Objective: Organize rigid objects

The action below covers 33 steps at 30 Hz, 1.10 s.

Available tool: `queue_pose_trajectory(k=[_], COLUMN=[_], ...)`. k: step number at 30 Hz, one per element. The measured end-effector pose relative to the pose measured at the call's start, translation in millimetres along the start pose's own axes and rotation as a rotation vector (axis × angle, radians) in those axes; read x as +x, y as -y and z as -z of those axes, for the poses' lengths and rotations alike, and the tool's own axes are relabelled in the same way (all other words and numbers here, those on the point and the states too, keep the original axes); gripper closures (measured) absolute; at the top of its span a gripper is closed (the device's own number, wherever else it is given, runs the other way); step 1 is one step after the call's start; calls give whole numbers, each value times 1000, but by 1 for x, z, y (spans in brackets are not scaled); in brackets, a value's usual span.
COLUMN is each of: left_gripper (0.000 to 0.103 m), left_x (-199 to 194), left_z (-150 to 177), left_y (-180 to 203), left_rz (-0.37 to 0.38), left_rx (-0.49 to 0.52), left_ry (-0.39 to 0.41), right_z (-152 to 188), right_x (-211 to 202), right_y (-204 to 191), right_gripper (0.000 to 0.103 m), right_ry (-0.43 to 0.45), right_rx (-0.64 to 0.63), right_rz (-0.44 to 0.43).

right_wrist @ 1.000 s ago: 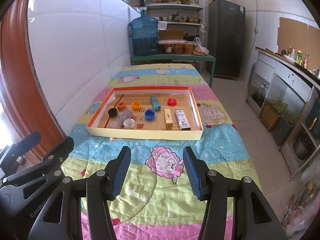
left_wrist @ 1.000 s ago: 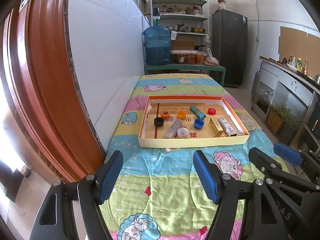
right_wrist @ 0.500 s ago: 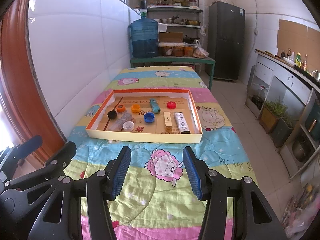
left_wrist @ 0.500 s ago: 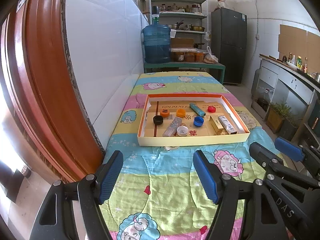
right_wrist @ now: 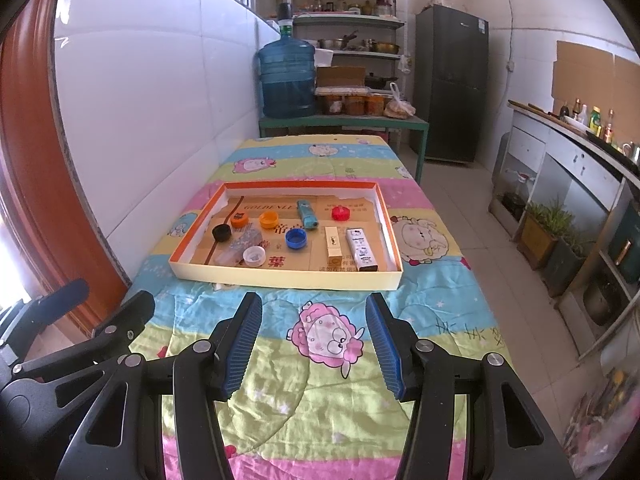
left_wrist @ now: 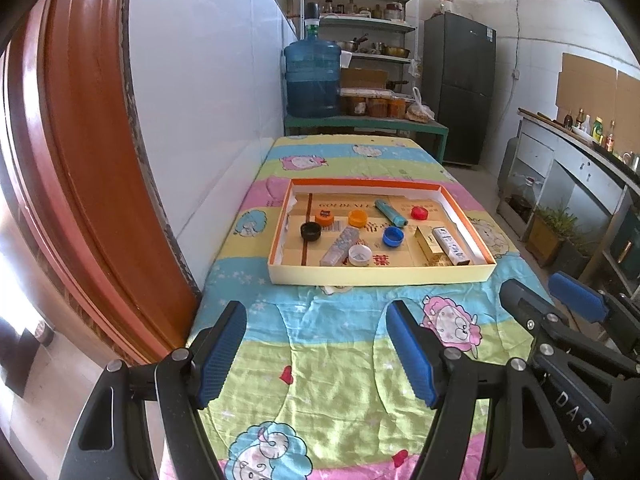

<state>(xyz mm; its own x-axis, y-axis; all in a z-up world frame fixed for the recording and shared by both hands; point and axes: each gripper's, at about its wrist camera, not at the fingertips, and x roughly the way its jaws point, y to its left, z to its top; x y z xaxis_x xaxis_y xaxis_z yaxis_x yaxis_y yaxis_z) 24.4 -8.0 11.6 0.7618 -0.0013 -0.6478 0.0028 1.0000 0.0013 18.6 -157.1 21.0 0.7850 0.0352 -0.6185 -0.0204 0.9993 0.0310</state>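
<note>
A shallow cardboard tray [left_wrist: 380, 274] [right_wrist: 280, 278] with an orange inner rim lies on the quilted table. It holds several bottle caps, among them a black cap [left_wrist: 310, 231], a blue cap [left_wrist: 392, 237] [right_wrist: 296, 238], a red cap [left_wrist: 419, 212] and a white cap [right_wrist: 254, 256]. A teal lighter [left_wrist: 391, 212] [right_wrist: 307, 214], a gold box [right_wrist: 333, 247], a white box [right_wrist: 361, 249] and a clear wrapped packet [left_wrist: 340, 246] lie there too. My left gripper [left_wrist: 316, 346] and right gripper [right_wrist: 314, 338] are open and empty, side by side, well short of the tray.
A white tiled wall and a red door frame [left_wrist: 80, 160] run along the left. A blue water jug [left_wrist: 312, 78] stands on a green table behind. A fridge [right_wrist: 452, 80], shelves and a counter [right_wrist: 572, 148] are at the right, with open floor between.
Both grippers have drawn back and risen slightly, so the tray looks a little farther off. Both stay open and empty.
</note>
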Motion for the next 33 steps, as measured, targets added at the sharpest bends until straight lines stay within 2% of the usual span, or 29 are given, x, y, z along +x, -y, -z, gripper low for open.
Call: queue_pose_trajectory(k=[33], left_gripper=[31], left_x=[7], left_z=[1], left_y=[-2], left_rz=[10], left_rx=[-13], left_ry=[-22], right_z=[2], right_x=[4], right_y=[2], right_gripper=[47], right_ry=[-10], right_rx=[4], right_rz=[-3])
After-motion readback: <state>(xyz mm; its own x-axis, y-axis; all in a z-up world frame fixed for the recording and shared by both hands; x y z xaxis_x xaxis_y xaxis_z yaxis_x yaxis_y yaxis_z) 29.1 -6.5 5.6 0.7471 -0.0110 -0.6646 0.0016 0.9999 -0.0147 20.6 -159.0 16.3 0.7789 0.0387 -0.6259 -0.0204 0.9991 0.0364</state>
